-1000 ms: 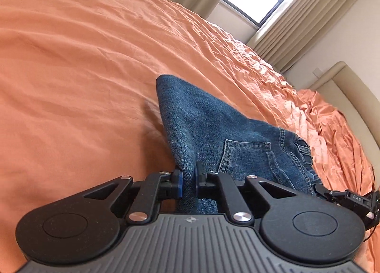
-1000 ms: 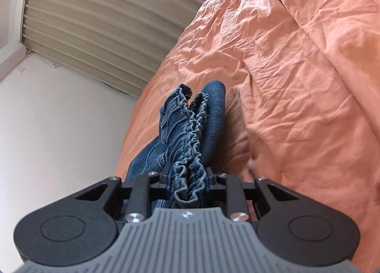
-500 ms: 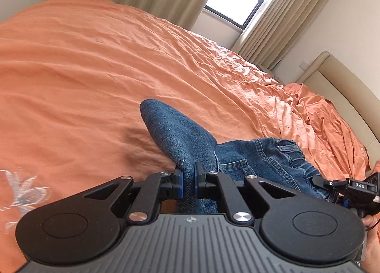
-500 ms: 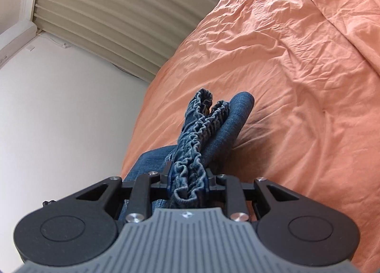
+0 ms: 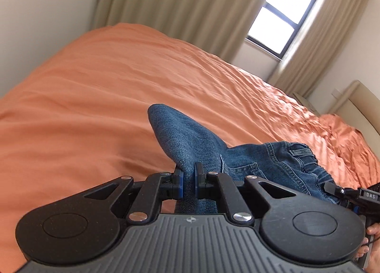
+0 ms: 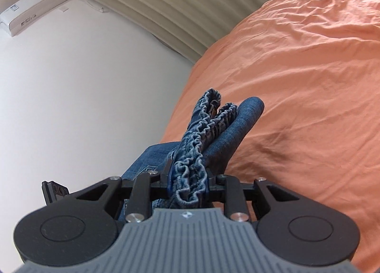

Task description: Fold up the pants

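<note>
Blue denim pants (image 5: pixel 247 161) hang between my two grippers above an orange bed (image 5: pixel 99 106). My left gripper (image 5: pixel 187 179) is shut on a folded edge of the denim, which rises in a point in front of it. My right gripper (image 6: pixel 187 186) is shut on the bunched elastic waistband (image 6: pixel 201 140) of the pants (image 6: pixel 239 121). The right gripper's tip (image 5: pixel 349 193) shows at the right edge of the left wrist view, at the waistband end. The left gripper's tip (image 6: pixel 54 191) shows at the left of the right wrist view.
The orange bedspread (image 6: pixel 308 87) is wrinkled. Beige curtains (image 5: pixel 180 4) and a window (image 5: pixel 285 18) stand behind the bed. A padded headboard (image 5: pixel 356 104) is at the right. A wall air conditioner (image 6: pixel 35 11) hangs high on the white wall.
Both grippers have risen and tilted upward with the pants still held. The pants have lifted off the bed, and more wall and curtain shows in both views.
</note>
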{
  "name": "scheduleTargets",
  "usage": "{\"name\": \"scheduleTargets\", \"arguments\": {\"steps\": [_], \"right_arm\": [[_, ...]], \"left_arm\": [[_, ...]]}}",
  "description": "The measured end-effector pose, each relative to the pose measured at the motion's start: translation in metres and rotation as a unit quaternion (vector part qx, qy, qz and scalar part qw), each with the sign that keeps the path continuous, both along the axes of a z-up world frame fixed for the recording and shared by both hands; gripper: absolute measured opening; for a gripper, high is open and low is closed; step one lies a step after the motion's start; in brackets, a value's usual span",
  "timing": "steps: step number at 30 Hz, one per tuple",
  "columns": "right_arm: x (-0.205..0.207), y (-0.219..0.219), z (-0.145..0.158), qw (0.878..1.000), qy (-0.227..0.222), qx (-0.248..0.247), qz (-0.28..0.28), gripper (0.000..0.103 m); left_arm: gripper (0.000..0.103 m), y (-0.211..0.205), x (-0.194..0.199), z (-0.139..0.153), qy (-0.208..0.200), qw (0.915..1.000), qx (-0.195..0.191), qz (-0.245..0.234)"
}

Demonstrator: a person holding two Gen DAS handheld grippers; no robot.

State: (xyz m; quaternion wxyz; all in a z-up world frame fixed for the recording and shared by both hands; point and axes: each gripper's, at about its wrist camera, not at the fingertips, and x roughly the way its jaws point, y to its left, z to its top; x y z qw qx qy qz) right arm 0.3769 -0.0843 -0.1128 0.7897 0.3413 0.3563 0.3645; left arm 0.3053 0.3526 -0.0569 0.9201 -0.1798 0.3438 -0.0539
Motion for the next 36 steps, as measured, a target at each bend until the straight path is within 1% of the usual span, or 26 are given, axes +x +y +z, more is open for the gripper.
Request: {"name": "scheduleTargets", "arguments": {"steps": [2,3,6,8,9,12,14,16,18,19,20,21,23,24,27,28,30,33,34,36], "right_arm": [[0.006,0.024,-0.009,1.000,-0.002,-0.014,0.011,0.019],[0.010,0.036,-0.019,1.000,0.003,-0.022,0.016,0.019],[0.014,0.061,-0.053,0.998,0.036,-0.043,0.029,0.019],[0.011,0.068,-0.074,0.997,0.051,-0.057,0.033,0.019],[0.009,0.068,-0.082,0.996,0.053,-0.061,0.034,0.019],[0.007,0.063,-0.100,0.994,0.078,-0.067,0.032,0.019],[0.005,0.068,-0.104,0.992,0.076,-0.090,0.037,0.019],[0.006,0.083,-0.102,0.988,0.061,-0.135,0.038,0.019],[0.008,0.097,-0.101,0.983,0.048,-0.170,0.040,0.020],[0.009,0.098,-0.104,0.981,0.047,-0.183,0.042,0.022],[0.011,0.102,-0.106,0.979,0.049,-0.191,0.042,0.023],[0.015,0.104,-0.107,0.979,0.053,-0.195,0.041,0.024],[0.014,0.104,-0.103,0.978,0.057,-0.199,0.039,0.025],[0.014,0.104,-0.100,0.976,0.052,-0.206,0.039,0.028],[0.012,0.103,-0.089,0.972,0.026,-0.229,0.033,0.041],[0.006,0.100,-0.083,0.970,0.009,-0.242,0.030,0.043],[-0.010,0.097,-0.069,0.961,-0.037,-0.274,0.019,0.044],[-0.037,0.101,-0.047,0.946,-0.115,-0.302,0.011,0.041],[-0.045,0.105,-0.042,0.941,-0.139,-0.310,0.012,0.032],[-0.065,0.114,-0.032,0.923,-0.193,-0.331,0.025,0.023]], "left_arm": [[0.008,0.019,0.006,-0.011,0.010,0.9997,0.013,0.016],[0.008,0.025,0.009,-0.019,0.014,0.9995,0.019,0.020],[0.008,0.044,0.014,-0.054,0.043,0.9982,0.024,0.033],[0.008,0.051,0.016,-0.080,0.066,0.9965,0.035,0.039],[0.008,0.054,0.015,-0.089,0.069,0.9962,0.035,0.041],[0.009,0.068,0.015,-0.110,0.070,0.9965,0.016,0.043],[0.010,0.074,0.019,-0.117,0.072,0.9966,0.019,0.035],[0.010,0.077,0.024,-0.125,0.082,0.9958,0.024,0.032],[0.011,0.077,0.030,-0.134,0.093,0.9948,0.032,0.028],[0.011,0.077,0.032,-0.136,0.098,0.9943,0.028,0.032],[0.013,0.077,0.033,-0.136,0.101,0.9939,0.026,0.035],[0.017,0.076,0.032,-0.135,0.104,0.9935,0.027,0.039],[0.020,0.072,0.028,-0.127,0.106,0.9928,0.040,0.041],[0.022,0.069,0.024,-0.119,0.103,0.9925,0.051,0.041],[0.024,0.059,0.002,-0.095,0.086,0.9904,0.100,0.041],[0.024,0.055,-0.007,-0.087,0.078,0.9902,0.111,0.035],[0.024,0.048,-0.028,-0.072,0.063,0.9903,0.122,0.020],[0.024,0.033,-0.054,-0.062,0.054,0.9883,0.143,-0.003],[0.024,0.027,-0.062,-0.062,0.052,0.9870,0.152,-0.010],[0.024,0.013,-0.070,-0.065,0.048,0.9821,0.180,-0.027]]}}
